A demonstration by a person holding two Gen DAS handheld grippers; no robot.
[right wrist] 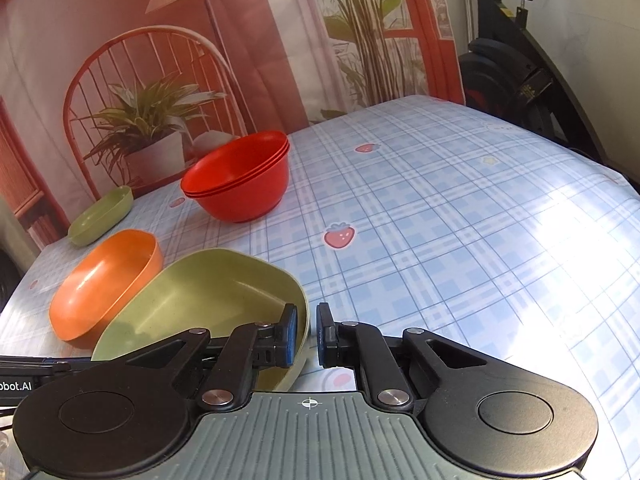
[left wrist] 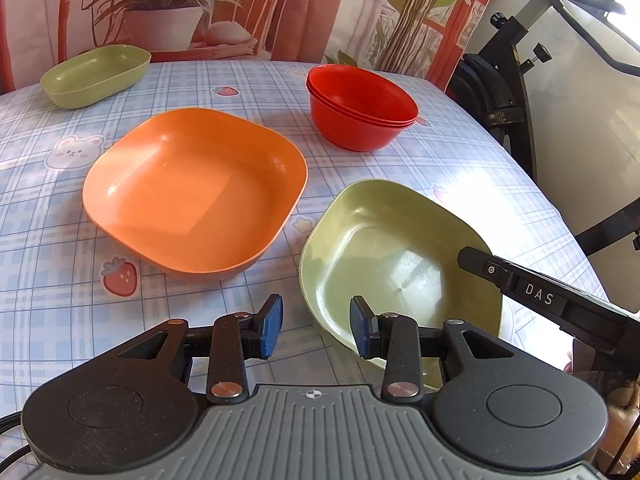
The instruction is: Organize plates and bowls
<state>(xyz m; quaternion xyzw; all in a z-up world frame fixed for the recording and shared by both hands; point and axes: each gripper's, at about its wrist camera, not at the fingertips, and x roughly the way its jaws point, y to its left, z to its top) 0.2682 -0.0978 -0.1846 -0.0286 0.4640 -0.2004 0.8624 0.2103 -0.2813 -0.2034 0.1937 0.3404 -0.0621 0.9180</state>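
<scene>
Three stacked red bowls (left wrist: 362,106), probably; two green dishes (left wrist: 384,256), one orange plate (left wrist: 196,192).

The square orange plastic plate (left wrist: 196,192) at centre left looks smooth and semi-glossy, as does the square green plastic plate (left wrist: 396,256) at lower right. The stacked red plastic bowls (left wrist: 362,106), upper centre, are satin-smooth. The checked blue tablecloth (left wrist: 48,248) shines like wipe-clean vinyl.

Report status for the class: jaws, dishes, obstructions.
Left gripper open, empty. Right gripper astride green plate rim, not yet shut. Orange plate alongside; red bowls stacked. Nothing blocking.
</scene>
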